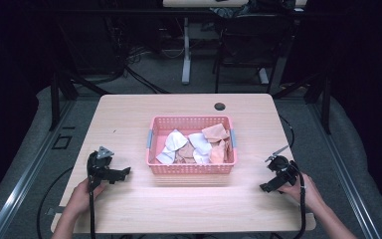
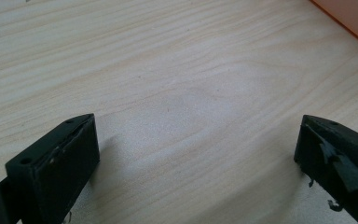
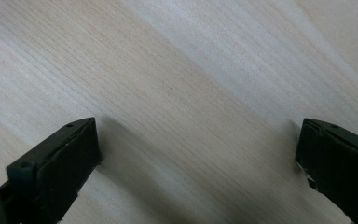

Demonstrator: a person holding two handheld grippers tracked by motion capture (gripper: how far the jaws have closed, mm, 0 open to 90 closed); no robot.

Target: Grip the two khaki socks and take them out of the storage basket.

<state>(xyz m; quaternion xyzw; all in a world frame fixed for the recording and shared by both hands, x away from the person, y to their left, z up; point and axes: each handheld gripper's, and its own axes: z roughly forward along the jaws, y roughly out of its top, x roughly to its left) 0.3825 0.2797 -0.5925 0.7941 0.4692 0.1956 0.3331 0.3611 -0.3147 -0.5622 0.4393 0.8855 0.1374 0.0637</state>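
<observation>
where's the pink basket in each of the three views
high view: pink basket at table centre, between the two grippers, holding white and peach cloths.
left gripper view: just its orange-pink corner at top right.
right gripper view: not in it.
shared landmark: the light wood table, under the jaws in both gripper views.

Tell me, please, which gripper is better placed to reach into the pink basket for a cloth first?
Probably the left gripper: it sits closer to the pink basket, jaws open and pointing toward it, and the basket's corner shows in its own view. The right gripper is open too, but rests farther off.
</observation>
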